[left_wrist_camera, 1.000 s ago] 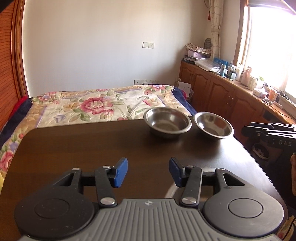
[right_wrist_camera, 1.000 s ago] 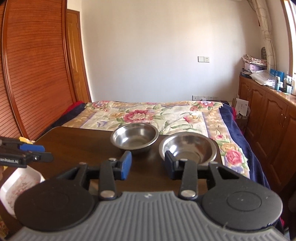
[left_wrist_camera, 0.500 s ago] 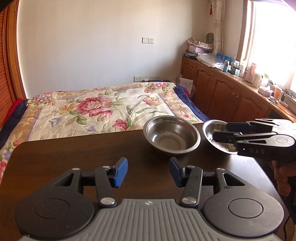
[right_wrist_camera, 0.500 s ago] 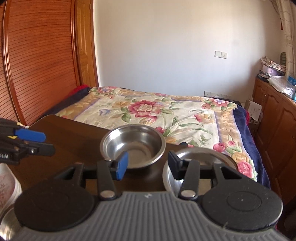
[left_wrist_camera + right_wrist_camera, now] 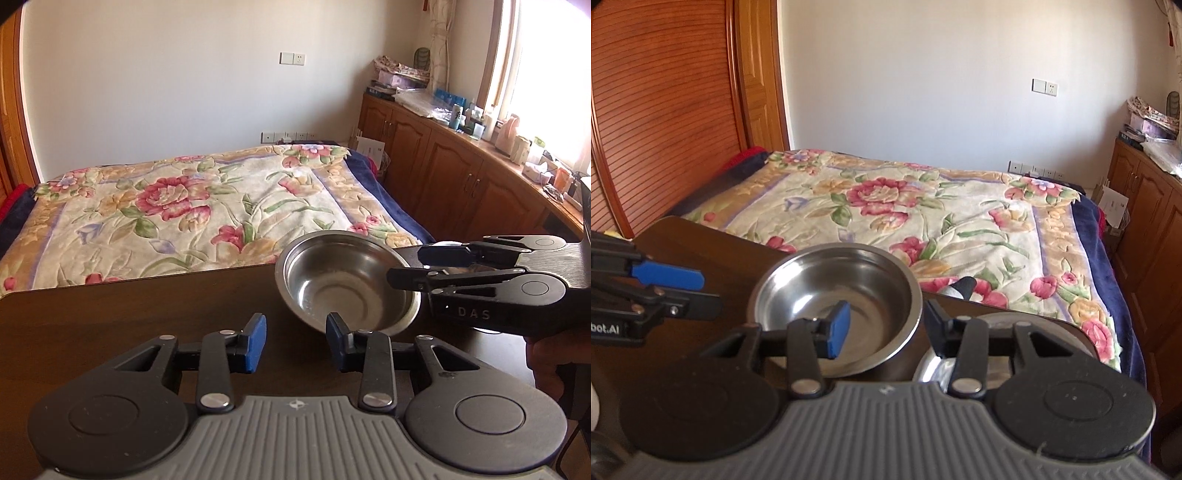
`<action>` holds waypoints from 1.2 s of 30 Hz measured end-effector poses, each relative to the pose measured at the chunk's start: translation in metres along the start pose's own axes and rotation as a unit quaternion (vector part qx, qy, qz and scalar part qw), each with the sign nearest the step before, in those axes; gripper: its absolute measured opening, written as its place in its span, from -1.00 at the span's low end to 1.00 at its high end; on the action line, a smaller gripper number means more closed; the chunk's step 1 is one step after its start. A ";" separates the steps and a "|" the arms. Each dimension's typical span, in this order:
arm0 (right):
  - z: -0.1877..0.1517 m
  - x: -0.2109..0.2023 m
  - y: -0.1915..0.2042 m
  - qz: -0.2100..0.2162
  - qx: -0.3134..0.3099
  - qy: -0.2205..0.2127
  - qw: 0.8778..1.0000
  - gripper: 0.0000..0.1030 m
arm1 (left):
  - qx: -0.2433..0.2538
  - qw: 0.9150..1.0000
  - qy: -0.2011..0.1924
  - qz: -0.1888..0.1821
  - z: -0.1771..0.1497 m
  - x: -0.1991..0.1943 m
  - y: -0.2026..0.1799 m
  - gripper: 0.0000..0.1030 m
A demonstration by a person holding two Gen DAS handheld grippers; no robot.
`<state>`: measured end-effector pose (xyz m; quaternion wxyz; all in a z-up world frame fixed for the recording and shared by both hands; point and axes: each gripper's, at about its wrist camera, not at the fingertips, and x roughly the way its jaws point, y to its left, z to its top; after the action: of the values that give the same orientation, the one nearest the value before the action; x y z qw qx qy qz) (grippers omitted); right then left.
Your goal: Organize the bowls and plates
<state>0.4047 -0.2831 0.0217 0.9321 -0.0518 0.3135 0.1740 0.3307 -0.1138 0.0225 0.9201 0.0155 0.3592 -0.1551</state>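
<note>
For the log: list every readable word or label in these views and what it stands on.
"DAS": on the side of the right tongs.
"bot.AI": on the side of the left tongs; the start is cut off by the frame edge.
Labels on the bottles and boxes along the counter: too small to read.

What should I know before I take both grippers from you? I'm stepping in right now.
Left gripper: open, empty, low over the table, just short of the first steel bowl.
Right gripper: open, straddling that bowl's right rim, one finger inside and one outside; not closed yet.
Second steel bowl: on the table beside the first, mostly hidden under the right gripper.
Done: nothing stacked.
Left: close on the rim, then probably nest one bowl in the other.
</note>
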 end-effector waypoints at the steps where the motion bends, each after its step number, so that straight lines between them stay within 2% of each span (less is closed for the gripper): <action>1: 0.000 0.002 0.000 -0.002 0.000 0.003 1.000 -0.11 | 0.000 1.000 0.002 0.000 0.001 0.003 -0.001 -0.28; 9: 0.003 0.013 -0.001 -0.005 0.004 0.016 1.000 -0.15 | -0.006 1.000 0.018 -0.011 0.007 0.027 0.001 -0.46; 12: 0.004 0.016 -0.001 -0.001 0.006 0.021 1.000 -0.15 | -0.015 1.000 0.021 -0.017 0.008 0.032 0.002 -0.46; 14: 0.004 0.018 -0.001 0.006 0.011 0.025 1.000 -0.19 | -0.019 0.999 0.023 -0.021 0.008 0.035 0.002 -0.47; 19: 0.004 0.022 -0.002 0.001 0.013 0.034 0.999 -0.47 | -0.027 0.999 0.021 -0.015 0.007 0.037 0.005 -0.50; 23: 0.002 0.025 -0.001 0.003 0.015 0.041 0.999 -0.52 | -0.031 0.999 0.018 -0.009 0.006 0.037 0.006 -0.54; 24: 0.001 0.026 0.000 0.002 0.014 0.043 0.999 -0.58 | -0.030 0.999 0.017 -0.006 0.006 0.037 0.007 -0.55; 36: 0.000 0.019 0.003 0.020 0.029 0.041 0.999 -0.69 | -0.035 0.999 0.023 -0.004 0.001 0.028 0.013 -0.61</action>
<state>0.4181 -0.2752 0.0101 0.9158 -0.0259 0.3576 0.1808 0.3547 -0.1093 0.0038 0.9108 -0.0146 0.3859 -0.1460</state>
